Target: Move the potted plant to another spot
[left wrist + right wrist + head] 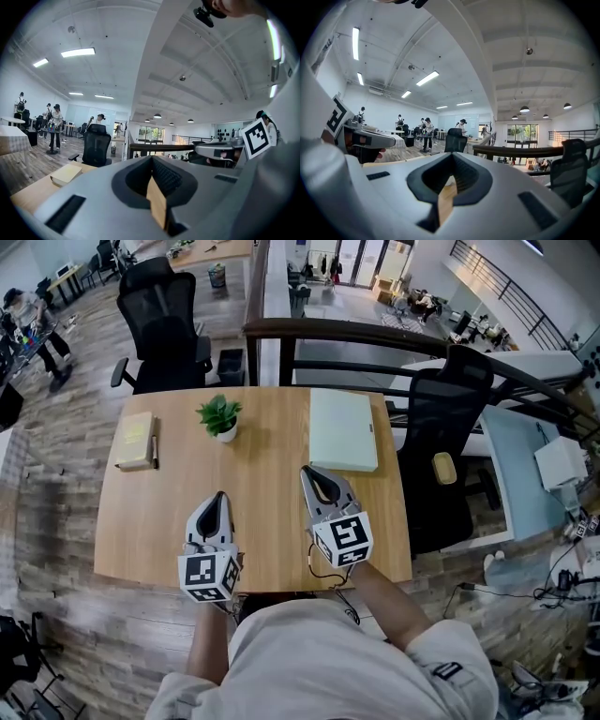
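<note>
A small green potted plant [219,417] in a white pot stands upright on the far left-middle of the wooden table [262,521]. My left gripper [220,496] hovers over the near part of the table, well short of the plant, shut and empty. My right gripper [308,471] is beside it to the right, also shut with nothing held. Both point away from me, roughly level. In the left gripper view the jaws [151,158] meet at the tip, and so do those in the right gripper view [452,154]. Neither gripper view shows the plant.
A tan book [134,440] with a pen lies at the table's far left. A pale green flat case [343,428] lies at the far right. Black office chairs [164,320] stand behind the table and one at its right side [441,456]. A railing [375,334] runs behind.
</note>
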`<state>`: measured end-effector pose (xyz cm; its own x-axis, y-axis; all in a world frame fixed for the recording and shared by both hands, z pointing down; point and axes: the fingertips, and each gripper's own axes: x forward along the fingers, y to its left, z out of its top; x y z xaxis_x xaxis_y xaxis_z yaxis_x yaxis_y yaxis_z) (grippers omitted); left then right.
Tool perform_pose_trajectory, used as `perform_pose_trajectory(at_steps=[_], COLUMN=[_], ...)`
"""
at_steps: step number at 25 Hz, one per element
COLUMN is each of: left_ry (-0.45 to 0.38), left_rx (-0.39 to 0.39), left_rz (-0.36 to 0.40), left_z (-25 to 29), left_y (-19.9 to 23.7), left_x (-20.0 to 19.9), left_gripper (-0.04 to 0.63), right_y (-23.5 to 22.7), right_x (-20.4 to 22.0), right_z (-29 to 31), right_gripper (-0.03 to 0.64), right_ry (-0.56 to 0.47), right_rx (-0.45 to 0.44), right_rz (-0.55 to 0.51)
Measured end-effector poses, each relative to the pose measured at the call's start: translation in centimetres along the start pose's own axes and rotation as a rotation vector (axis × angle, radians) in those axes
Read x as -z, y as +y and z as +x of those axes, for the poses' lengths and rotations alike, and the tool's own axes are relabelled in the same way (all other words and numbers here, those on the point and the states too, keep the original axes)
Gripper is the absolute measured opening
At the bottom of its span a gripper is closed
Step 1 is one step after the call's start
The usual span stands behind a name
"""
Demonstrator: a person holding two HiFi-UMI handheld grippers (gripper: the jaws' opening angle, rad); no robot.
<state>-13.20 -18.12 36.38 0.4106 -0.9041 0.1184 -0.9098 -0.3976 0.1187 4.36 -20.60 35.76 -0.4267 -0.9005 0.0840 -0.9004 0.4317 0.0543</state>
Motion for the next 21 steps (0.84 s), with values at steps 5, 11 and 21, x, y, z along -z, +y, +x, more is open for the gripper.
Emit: perform_pose_trajectory(at_steps=[5, 11, 21], left_ry=[0.004, 0.009, 0.012], left_rx=[-0.013, -0.014, -0.015], left_rz=[-0.007, -0.009, -0.015], left_z=[-0.15, -0.05, -0.24], left_y=[0.21, 0.1, -0.1], left_x=[0.32, 0.5, 0.78], left_gripper=[0.012, 0.012, 0.012], right_y=[-0.52, -0.72, -0.52], right_x=[0.05, 0.47, 0.55], right_z=[0.03, 0.09, -0.01], right_gripper=[0.003, 0.003, 0.003], right_ry=[0.001, 0.006, 0.009], right_rx=[0.004, 0.004, -0.004], right_rz=[0.004, 0.016, 0.019])
